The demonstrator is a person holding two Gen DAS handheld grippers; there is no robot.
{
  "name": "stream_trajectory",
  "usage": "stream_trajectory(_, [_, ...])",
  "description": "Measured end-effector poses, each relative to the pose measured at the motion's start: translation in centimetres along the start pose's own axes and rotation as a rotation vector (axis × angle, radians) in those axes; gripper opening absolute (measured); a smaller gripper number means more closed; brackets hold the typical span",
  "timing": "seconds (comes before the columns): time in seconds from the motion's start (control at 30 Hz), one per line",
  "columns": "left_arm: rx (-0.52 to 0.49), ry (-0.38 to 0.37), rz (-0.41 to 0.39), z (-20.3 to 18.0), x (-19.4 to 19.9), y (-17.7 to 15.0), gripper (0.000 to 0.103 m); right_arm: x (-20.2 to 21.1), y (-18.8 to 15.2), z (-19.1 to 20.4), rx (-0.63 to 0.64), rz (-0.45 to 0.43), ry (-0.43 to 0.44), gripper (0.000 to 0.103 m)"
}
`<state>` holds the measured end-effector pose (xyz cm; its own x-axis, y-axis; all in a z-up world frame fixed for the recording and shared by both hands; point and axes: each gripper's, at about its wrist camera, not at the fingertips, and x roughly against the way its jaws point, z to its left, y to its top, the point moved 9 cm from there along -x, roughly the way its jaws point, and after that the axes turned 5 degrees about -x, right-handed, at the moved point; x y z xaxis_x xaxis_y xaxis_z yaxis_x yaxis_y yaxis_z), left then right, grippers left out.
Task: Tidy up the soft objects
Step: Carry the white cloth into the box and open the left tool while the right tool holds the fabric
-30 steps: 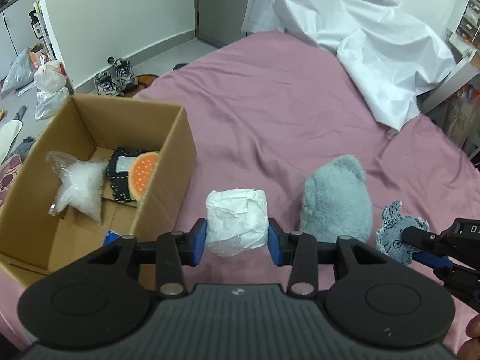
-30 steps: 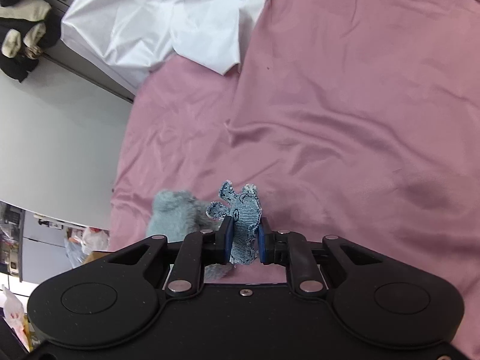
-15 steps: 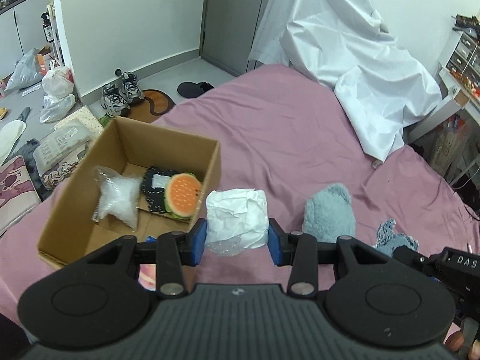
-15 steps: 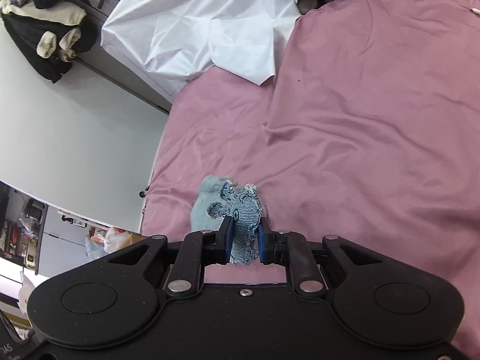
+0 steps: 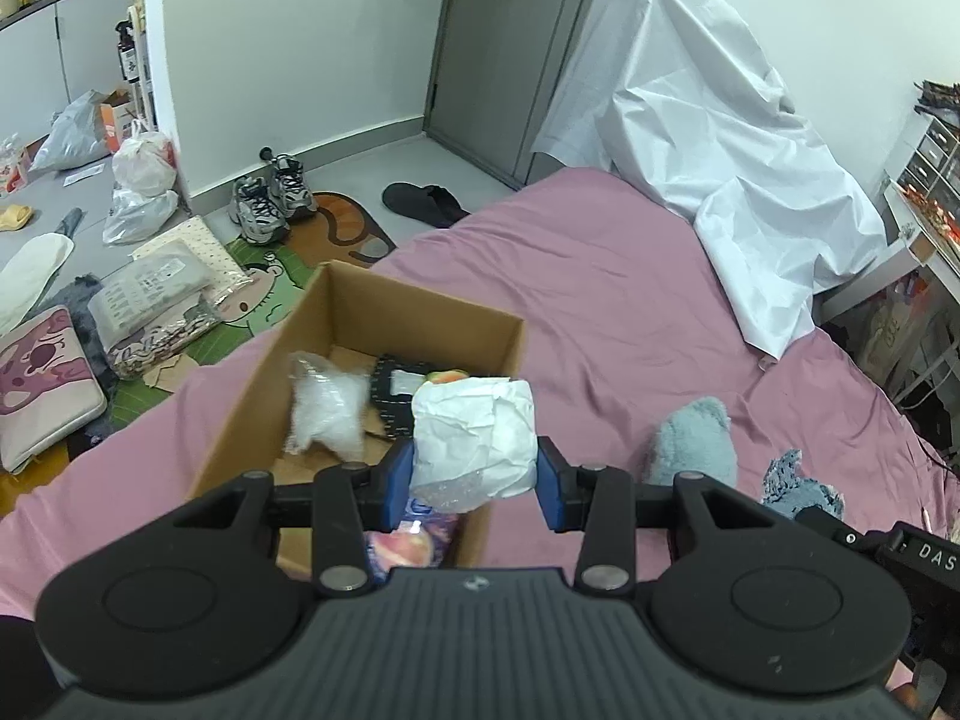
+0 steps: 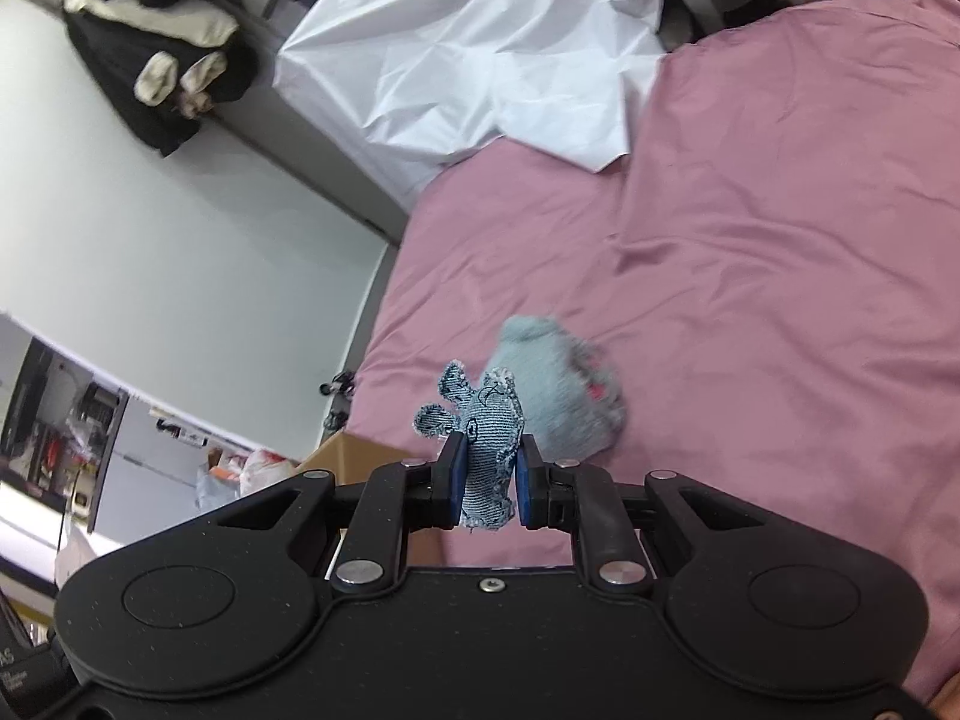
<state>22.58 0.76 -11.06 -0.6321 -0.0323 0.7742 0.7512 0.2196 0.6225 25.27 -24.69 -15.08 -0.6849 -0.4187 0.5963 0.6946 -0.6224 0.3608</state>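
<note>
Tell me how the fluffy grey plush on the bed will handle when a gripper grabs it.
The grey plush looks thick-furred and stuffed, so it will probably squash under the fingers rather than resist. It slumps on the pink sheet, so it likely won't roll. It probably weighs little for its bulk.

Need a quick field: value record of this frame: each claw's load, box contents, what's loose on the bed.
left claw: shut on white crumpled paper-wrapped bundle, held above the box's near right corner
right claw: shut on small frayed blue denim toy, lifted off the bed
open brown cardboard box: on the bed's left edge; holds clear plastic bag of white filling, black patterned pouch, more partly hidden
pink bedsheet: grey fluffy plush toy lies loose
far end: crumpled white sheet
</note>
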Motion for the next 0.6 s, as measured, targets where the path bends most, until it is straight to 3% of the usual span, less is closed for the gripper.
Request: stream_trajectory(0.6, [0.068,0.044,0.037,6.6,-0.8,-1.1,0.041,-1.0,-3.9,6.3,0.181,0.024,0.053,0.017])
